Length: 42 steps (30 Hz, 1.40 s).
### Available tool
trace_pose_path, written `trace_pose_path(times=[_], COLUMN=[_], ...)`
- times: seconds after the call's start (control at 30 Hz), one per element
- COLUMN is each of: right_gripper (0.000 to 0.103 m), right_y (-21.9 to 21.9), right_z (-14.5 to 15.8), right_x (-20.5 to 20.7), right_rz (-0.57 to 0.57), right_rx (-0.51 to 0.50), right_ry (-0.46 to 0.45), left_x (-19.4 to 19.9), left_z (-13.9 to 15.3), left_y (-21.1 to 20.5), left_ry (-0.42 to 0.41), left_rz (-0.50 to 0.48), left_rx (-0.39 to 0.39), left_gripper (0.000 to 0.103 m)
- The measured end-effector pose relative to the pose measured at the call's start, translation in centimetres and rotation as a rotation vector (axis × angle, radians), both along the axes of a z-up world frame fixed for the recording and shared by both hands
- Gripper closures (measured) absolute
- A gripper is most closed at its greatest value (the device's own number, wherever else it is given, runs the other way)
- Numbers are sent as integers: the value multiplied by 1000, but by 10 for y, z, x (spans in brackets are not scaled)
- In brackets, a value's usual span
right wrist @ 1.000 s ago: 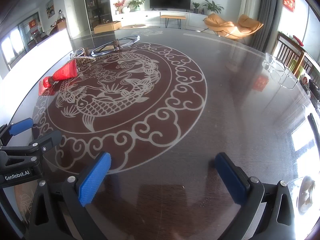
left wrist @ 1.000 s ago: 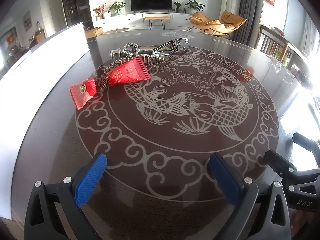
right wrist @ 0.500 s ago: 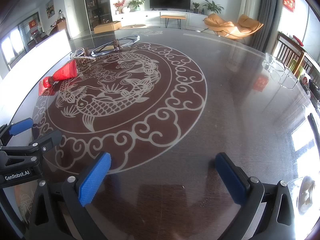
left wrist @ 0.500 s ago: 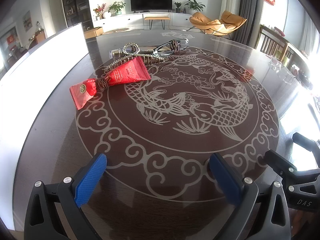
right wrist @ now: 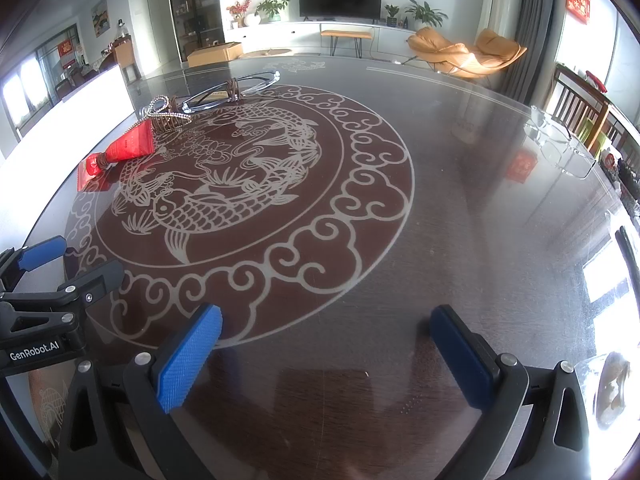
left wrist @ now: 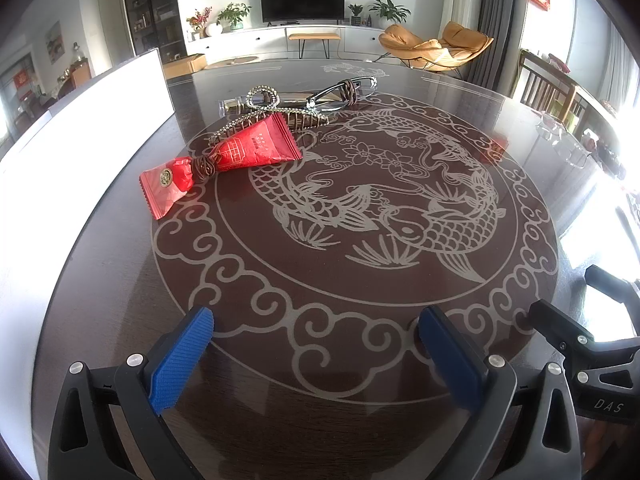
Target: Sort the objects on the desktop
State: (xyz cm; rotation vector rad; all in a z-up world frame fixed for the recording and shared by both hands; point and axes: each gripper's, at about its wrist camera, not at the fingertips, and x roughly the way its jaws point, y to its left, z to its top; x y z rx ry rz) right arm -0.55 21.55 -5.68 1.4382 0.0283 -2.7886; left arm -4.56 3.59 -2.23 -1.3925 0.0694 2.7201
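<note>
Left wrist: red packet [left wrist: 224,162] beyond left gripper [left wrist: 316,332].

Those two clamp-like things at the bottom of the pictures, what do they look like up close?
Each is a black plastic frame with silver screws. The left gripper and right gripper each carry two fingers faced with blue textured pads. White lettering marks the bodies: "GenRobot.AI" on the left one, "DAS" on the right. No cables, sleeves or hands show.
</note>
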Motion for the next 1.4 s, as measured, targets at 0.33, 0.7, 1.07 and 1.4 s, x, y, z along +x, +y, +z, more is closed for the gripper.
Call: trace_pose_path(times=[0.33, 0.7, 1.07, 1.4], right_gripper=[0, 0, 0, 0], right_y=[0, 0, 0, 0], right_z=[0, 0, 0, 0], right_x=[0, 0, 0, 0], right_rz=[0, 0, 0, 0], right_rx=[0, 0, 0, 0], right_ry=[0, 0, 0, 0], left_x=[0, 0, 0, 25], left_z=[0, 0, 0, 8], left_y=[0, 0, 0, -15], left_ry=[0, 0, 0, 50], left_rz=[0, -1, -1, -38], left_rx=[0, 0, 0, -24], left_gripper=[0, 0, 0, 0])
